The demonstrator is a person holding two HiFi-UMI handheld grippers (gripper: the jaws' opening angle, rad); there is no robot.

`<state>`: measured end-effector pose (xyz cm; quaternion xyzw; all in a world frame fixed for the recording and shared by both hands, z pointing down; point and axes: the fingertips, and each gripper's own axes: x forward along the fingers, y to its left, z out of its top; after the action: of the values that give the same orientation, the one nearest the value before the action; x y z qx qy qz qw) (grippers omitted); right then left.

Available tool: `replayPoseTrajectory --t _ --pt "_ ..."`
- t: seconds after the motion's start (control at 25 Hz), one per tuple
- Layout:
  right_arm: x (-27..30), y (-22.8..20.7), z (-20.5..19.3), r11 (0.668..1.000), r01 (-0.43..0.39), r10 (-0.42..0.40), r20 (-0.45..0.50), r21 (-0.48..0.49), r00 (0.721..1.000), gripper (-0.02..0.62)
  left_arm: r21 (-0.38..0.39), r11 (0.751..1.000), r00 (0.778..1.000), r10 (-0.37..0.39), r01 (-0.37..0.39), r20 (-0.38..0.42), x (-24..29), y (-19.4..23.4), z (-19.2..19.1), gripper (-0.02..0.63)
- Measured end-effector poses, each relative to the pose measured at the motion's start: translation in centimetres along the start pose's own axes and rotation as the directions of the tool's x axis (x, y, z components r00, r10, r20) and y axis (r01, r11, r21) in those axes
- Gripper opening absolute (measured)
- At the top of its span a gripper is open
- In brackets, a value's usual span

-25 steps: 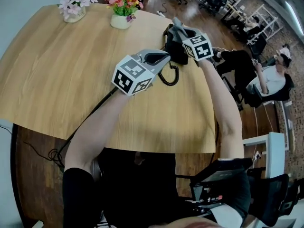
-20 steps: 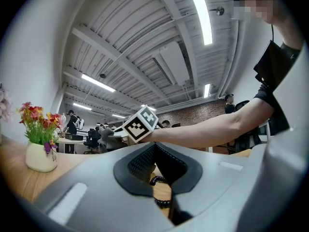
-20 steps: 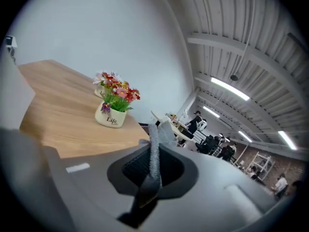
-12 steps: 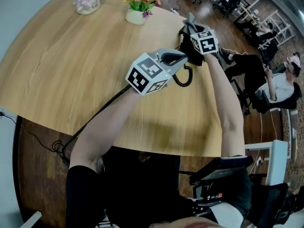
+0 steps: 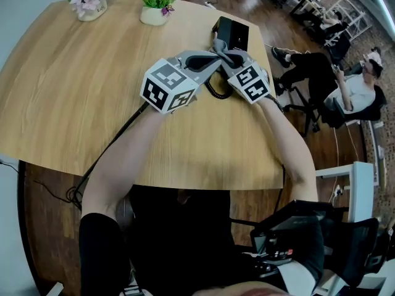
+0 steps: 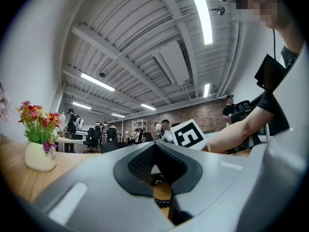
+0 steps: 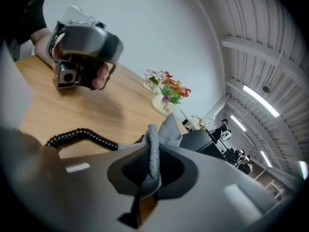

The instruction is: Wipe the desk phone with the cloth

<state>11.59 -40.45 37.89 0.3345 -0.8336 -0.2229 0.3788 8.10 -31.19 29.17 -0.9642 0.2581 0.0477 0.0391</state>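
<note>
Although the cloth [image 7: 166, 125] is already gripped, pinched upright between the clenched jaws of the right claw [image 7: 150, 146], nothing here shows that the wiping has begun. In the head view the right claw hangs at about six o'clock of the desk phone [image 5: 232, 32], near it, with the grey cloth bunched at the phone's near edge; whether it touches cannot be told. The left claw [image 6: 154, 146] has its jaws closed on nothing and hovers just beside the right one, over the coiled cord [image 5: 216, 91]. My judgement is that the pick-up is done and the passes over the phone's top, handset and sides are all left to do.

The desk [image 5: 74, 97] is a rounded top of pale wood, bare at the middle. The phone stands toward one o'clock, and two flower pots, one pale [image 5: 90, 2] and one bright [image 5: 154, 5], stand at eleven to twelve o'clock. A dark cable [image 5: 117, 147] trails off the near edge toward seven o'clock. Around it lies an open office with a wooden floor, seated people [image 5: 352, 97] at two to three o'clock, a brick wall and strip lights overhead.
</note>
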Motion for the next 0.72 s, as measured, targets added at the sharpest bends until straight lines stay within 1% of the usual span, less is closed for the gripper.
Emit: replayPoseTrajectory --t 0.2,0.28,0.32,0.4,0.44,0.52,0.6,0.72 --pt "-1.9 4.1 -1.1 0.990 -0.114 0.111 -0.044 -0.084 0.993 0.020 -0.005 1.000 1.000 0.000 0.000 -0.002 0.2 0.1 -0.1 0.003" --pt "-2.4 3.9 -0.7 0.987 -0.122 0.119 -0.038 -0.101 0.992 0.020 -0.006 1.000 1.000 -0.002 0.002 -0.004 0.2 0.0 -0.2 0.003" --pt "-2.5 3.0 -0.2 0.989 -0.105 0.102 -0.027 -0.106 0.994 0.020 -0.006 1.000 1.000 -0.003 0.003 -0.007 0.3 -0.1 -0.2 0.003" --pt "-1.9 -0.3 1.2 0.995 -0.036 0.037 0.009 -0.091 0.999 0.020 -0.004 1.000 1.000 -0.002 0.002 -0.010 0.2 0.0 -0.2 0.003" --pt "-1.4 -2.4 2.0 0.998 0.002 0.000 0.029 -0.060 1.000 0.020 -0.003 1.000 1.000 -0.001 0.001 -0.010 0.2 0.0 -0.2 0.003" --pt "0.1 -6.9 3.1 0.997 0.073 -0.075 0.062 0.039 0.995 0.020 -0.002 1.000 1.000 0.001 -0.001 -0.007 0.2 0.0 -0.2 0.003" --pt "1.7 -11.2 3.5 0.980 0.154 -0.163 0.058 0.126 0.985 0.020 -0.002 1.000 1.000 -0.001 0.001 -0.006 0.3 0.0 -0.2 0.003" --pt "4.0 -16.2 2.9 0.936 0.278 -0.288 0.013 0.214 0.958 0.020 -0.004 1.000 1.000 -0.007 0.007 -0.005 0.4 -0.1 -0.2 0.003"
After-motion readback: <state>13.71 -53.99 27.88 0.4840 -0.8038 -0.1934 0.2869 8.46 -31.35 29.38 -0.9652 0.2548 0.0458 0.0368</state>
